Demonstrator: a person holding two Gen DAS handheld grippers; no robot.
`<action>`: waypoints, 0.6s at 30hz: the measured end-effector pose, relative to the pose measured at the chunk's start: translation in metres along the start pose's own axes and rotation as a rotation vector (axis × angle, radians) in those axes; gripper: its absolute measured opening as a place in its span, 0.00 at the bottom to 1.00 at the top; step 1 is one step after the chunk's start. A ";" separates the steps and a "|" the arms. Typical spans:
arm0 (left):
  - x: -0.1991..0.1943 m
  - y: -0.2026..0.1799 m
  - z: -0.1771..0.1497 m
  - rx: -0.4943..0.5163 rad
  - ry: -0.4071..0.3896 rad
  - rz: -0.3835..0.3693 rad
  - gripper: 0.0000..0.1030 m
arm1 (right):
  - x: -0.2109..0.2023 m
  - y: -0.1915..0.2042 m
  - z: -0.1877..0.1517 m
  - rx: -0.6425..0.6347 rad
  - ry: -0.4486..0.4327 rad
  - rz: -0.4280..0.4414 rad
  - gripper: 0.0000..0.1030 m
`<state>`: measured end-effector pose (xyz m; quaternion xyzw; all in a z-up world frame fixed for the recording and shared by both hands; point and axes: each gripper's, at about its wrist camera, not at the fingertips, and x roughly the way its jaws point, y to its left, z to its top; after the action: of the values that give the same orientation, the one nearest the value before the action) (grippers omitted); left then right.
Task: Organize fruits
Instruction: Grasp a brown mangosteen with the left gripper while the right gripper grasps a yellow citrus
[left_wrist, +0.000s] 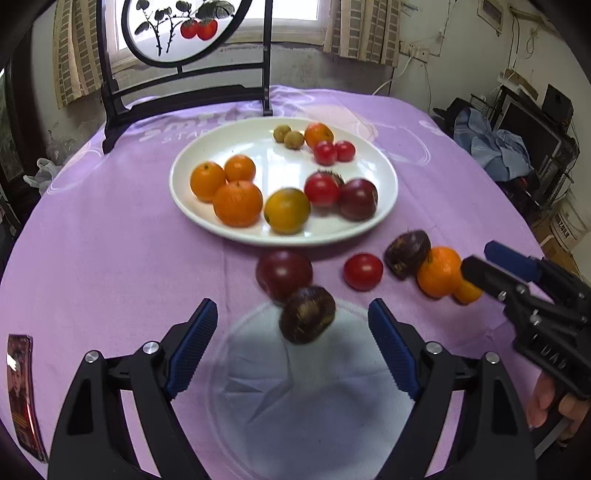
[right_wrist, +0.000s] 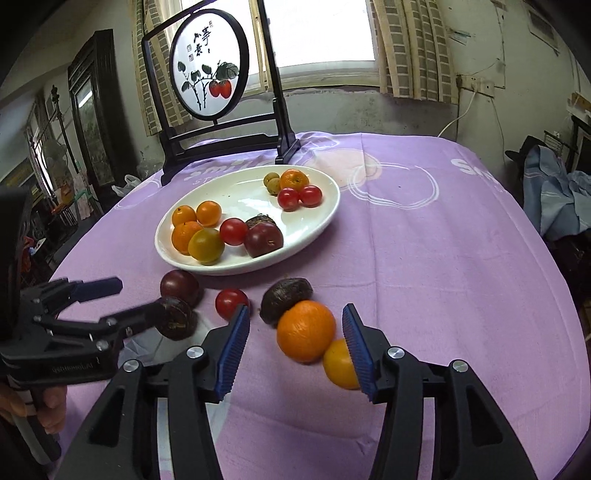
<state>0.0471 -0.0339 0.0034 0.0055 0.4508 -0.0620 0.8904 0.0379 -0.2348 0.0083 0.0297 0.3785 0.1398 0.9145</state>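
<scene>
Both grippers are low over the purple tablecloth (right_wrist: 424, 258), working the loose fruit in front of the white plate (left_wrist: 207, 206), which already carries oranges, tomatoes, dark plums and two small green fruits sorted in loose clusters. The left gripper (left_wrist: 291, 325) has its jaws spread wide with a dark brown chestnut-like fruit (left_wrist: 307, 314) right between the tips, touching neither pad; it looks blurred, so whether it is rolling or just being lined up I can't say. A dark plum (left_wrist: 284, 274) sits just behind it. The right gripper (right_wrist: 293, 334) is open too, jaws straddling a big orange (right_wrist: 306, 330), with a smaller yellow-orange fruit (right_wrist: 340, 365) pressed up against the right pad. A red tomato (right_wrist: 232, 302) and another brown fruit (right_wrist: 286, 300) wait nearby. Both tools point toward the plate, tilted down, seemingly ready for a pinch.
</scene>
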 end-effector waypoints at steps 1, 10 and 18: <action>0.003 -0.002 -0.003 -0.002 0.007 0.003 0.80 | -0.002 -0.005 -0.001 0.009 -0.005 0.002 0.51; 0.036 -0.015 -0.007 0.029 0.078 0.018 0.37 | -0.021 -0.027 0.003 0.036 -0.059 -0.046 0.62; 0.026 -0.011 -0.010 0.049 0.065 -0.005 0.36 | -0.009 -0.048 -0.005 0.032 0.033 -0.083 0.64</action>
<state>0.0528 -0.0469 -0.0226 0.0283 0.4777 -0.0749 0.8748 0.0396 -0.2840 0.0025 0.0264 0.3967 0.0962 0.9125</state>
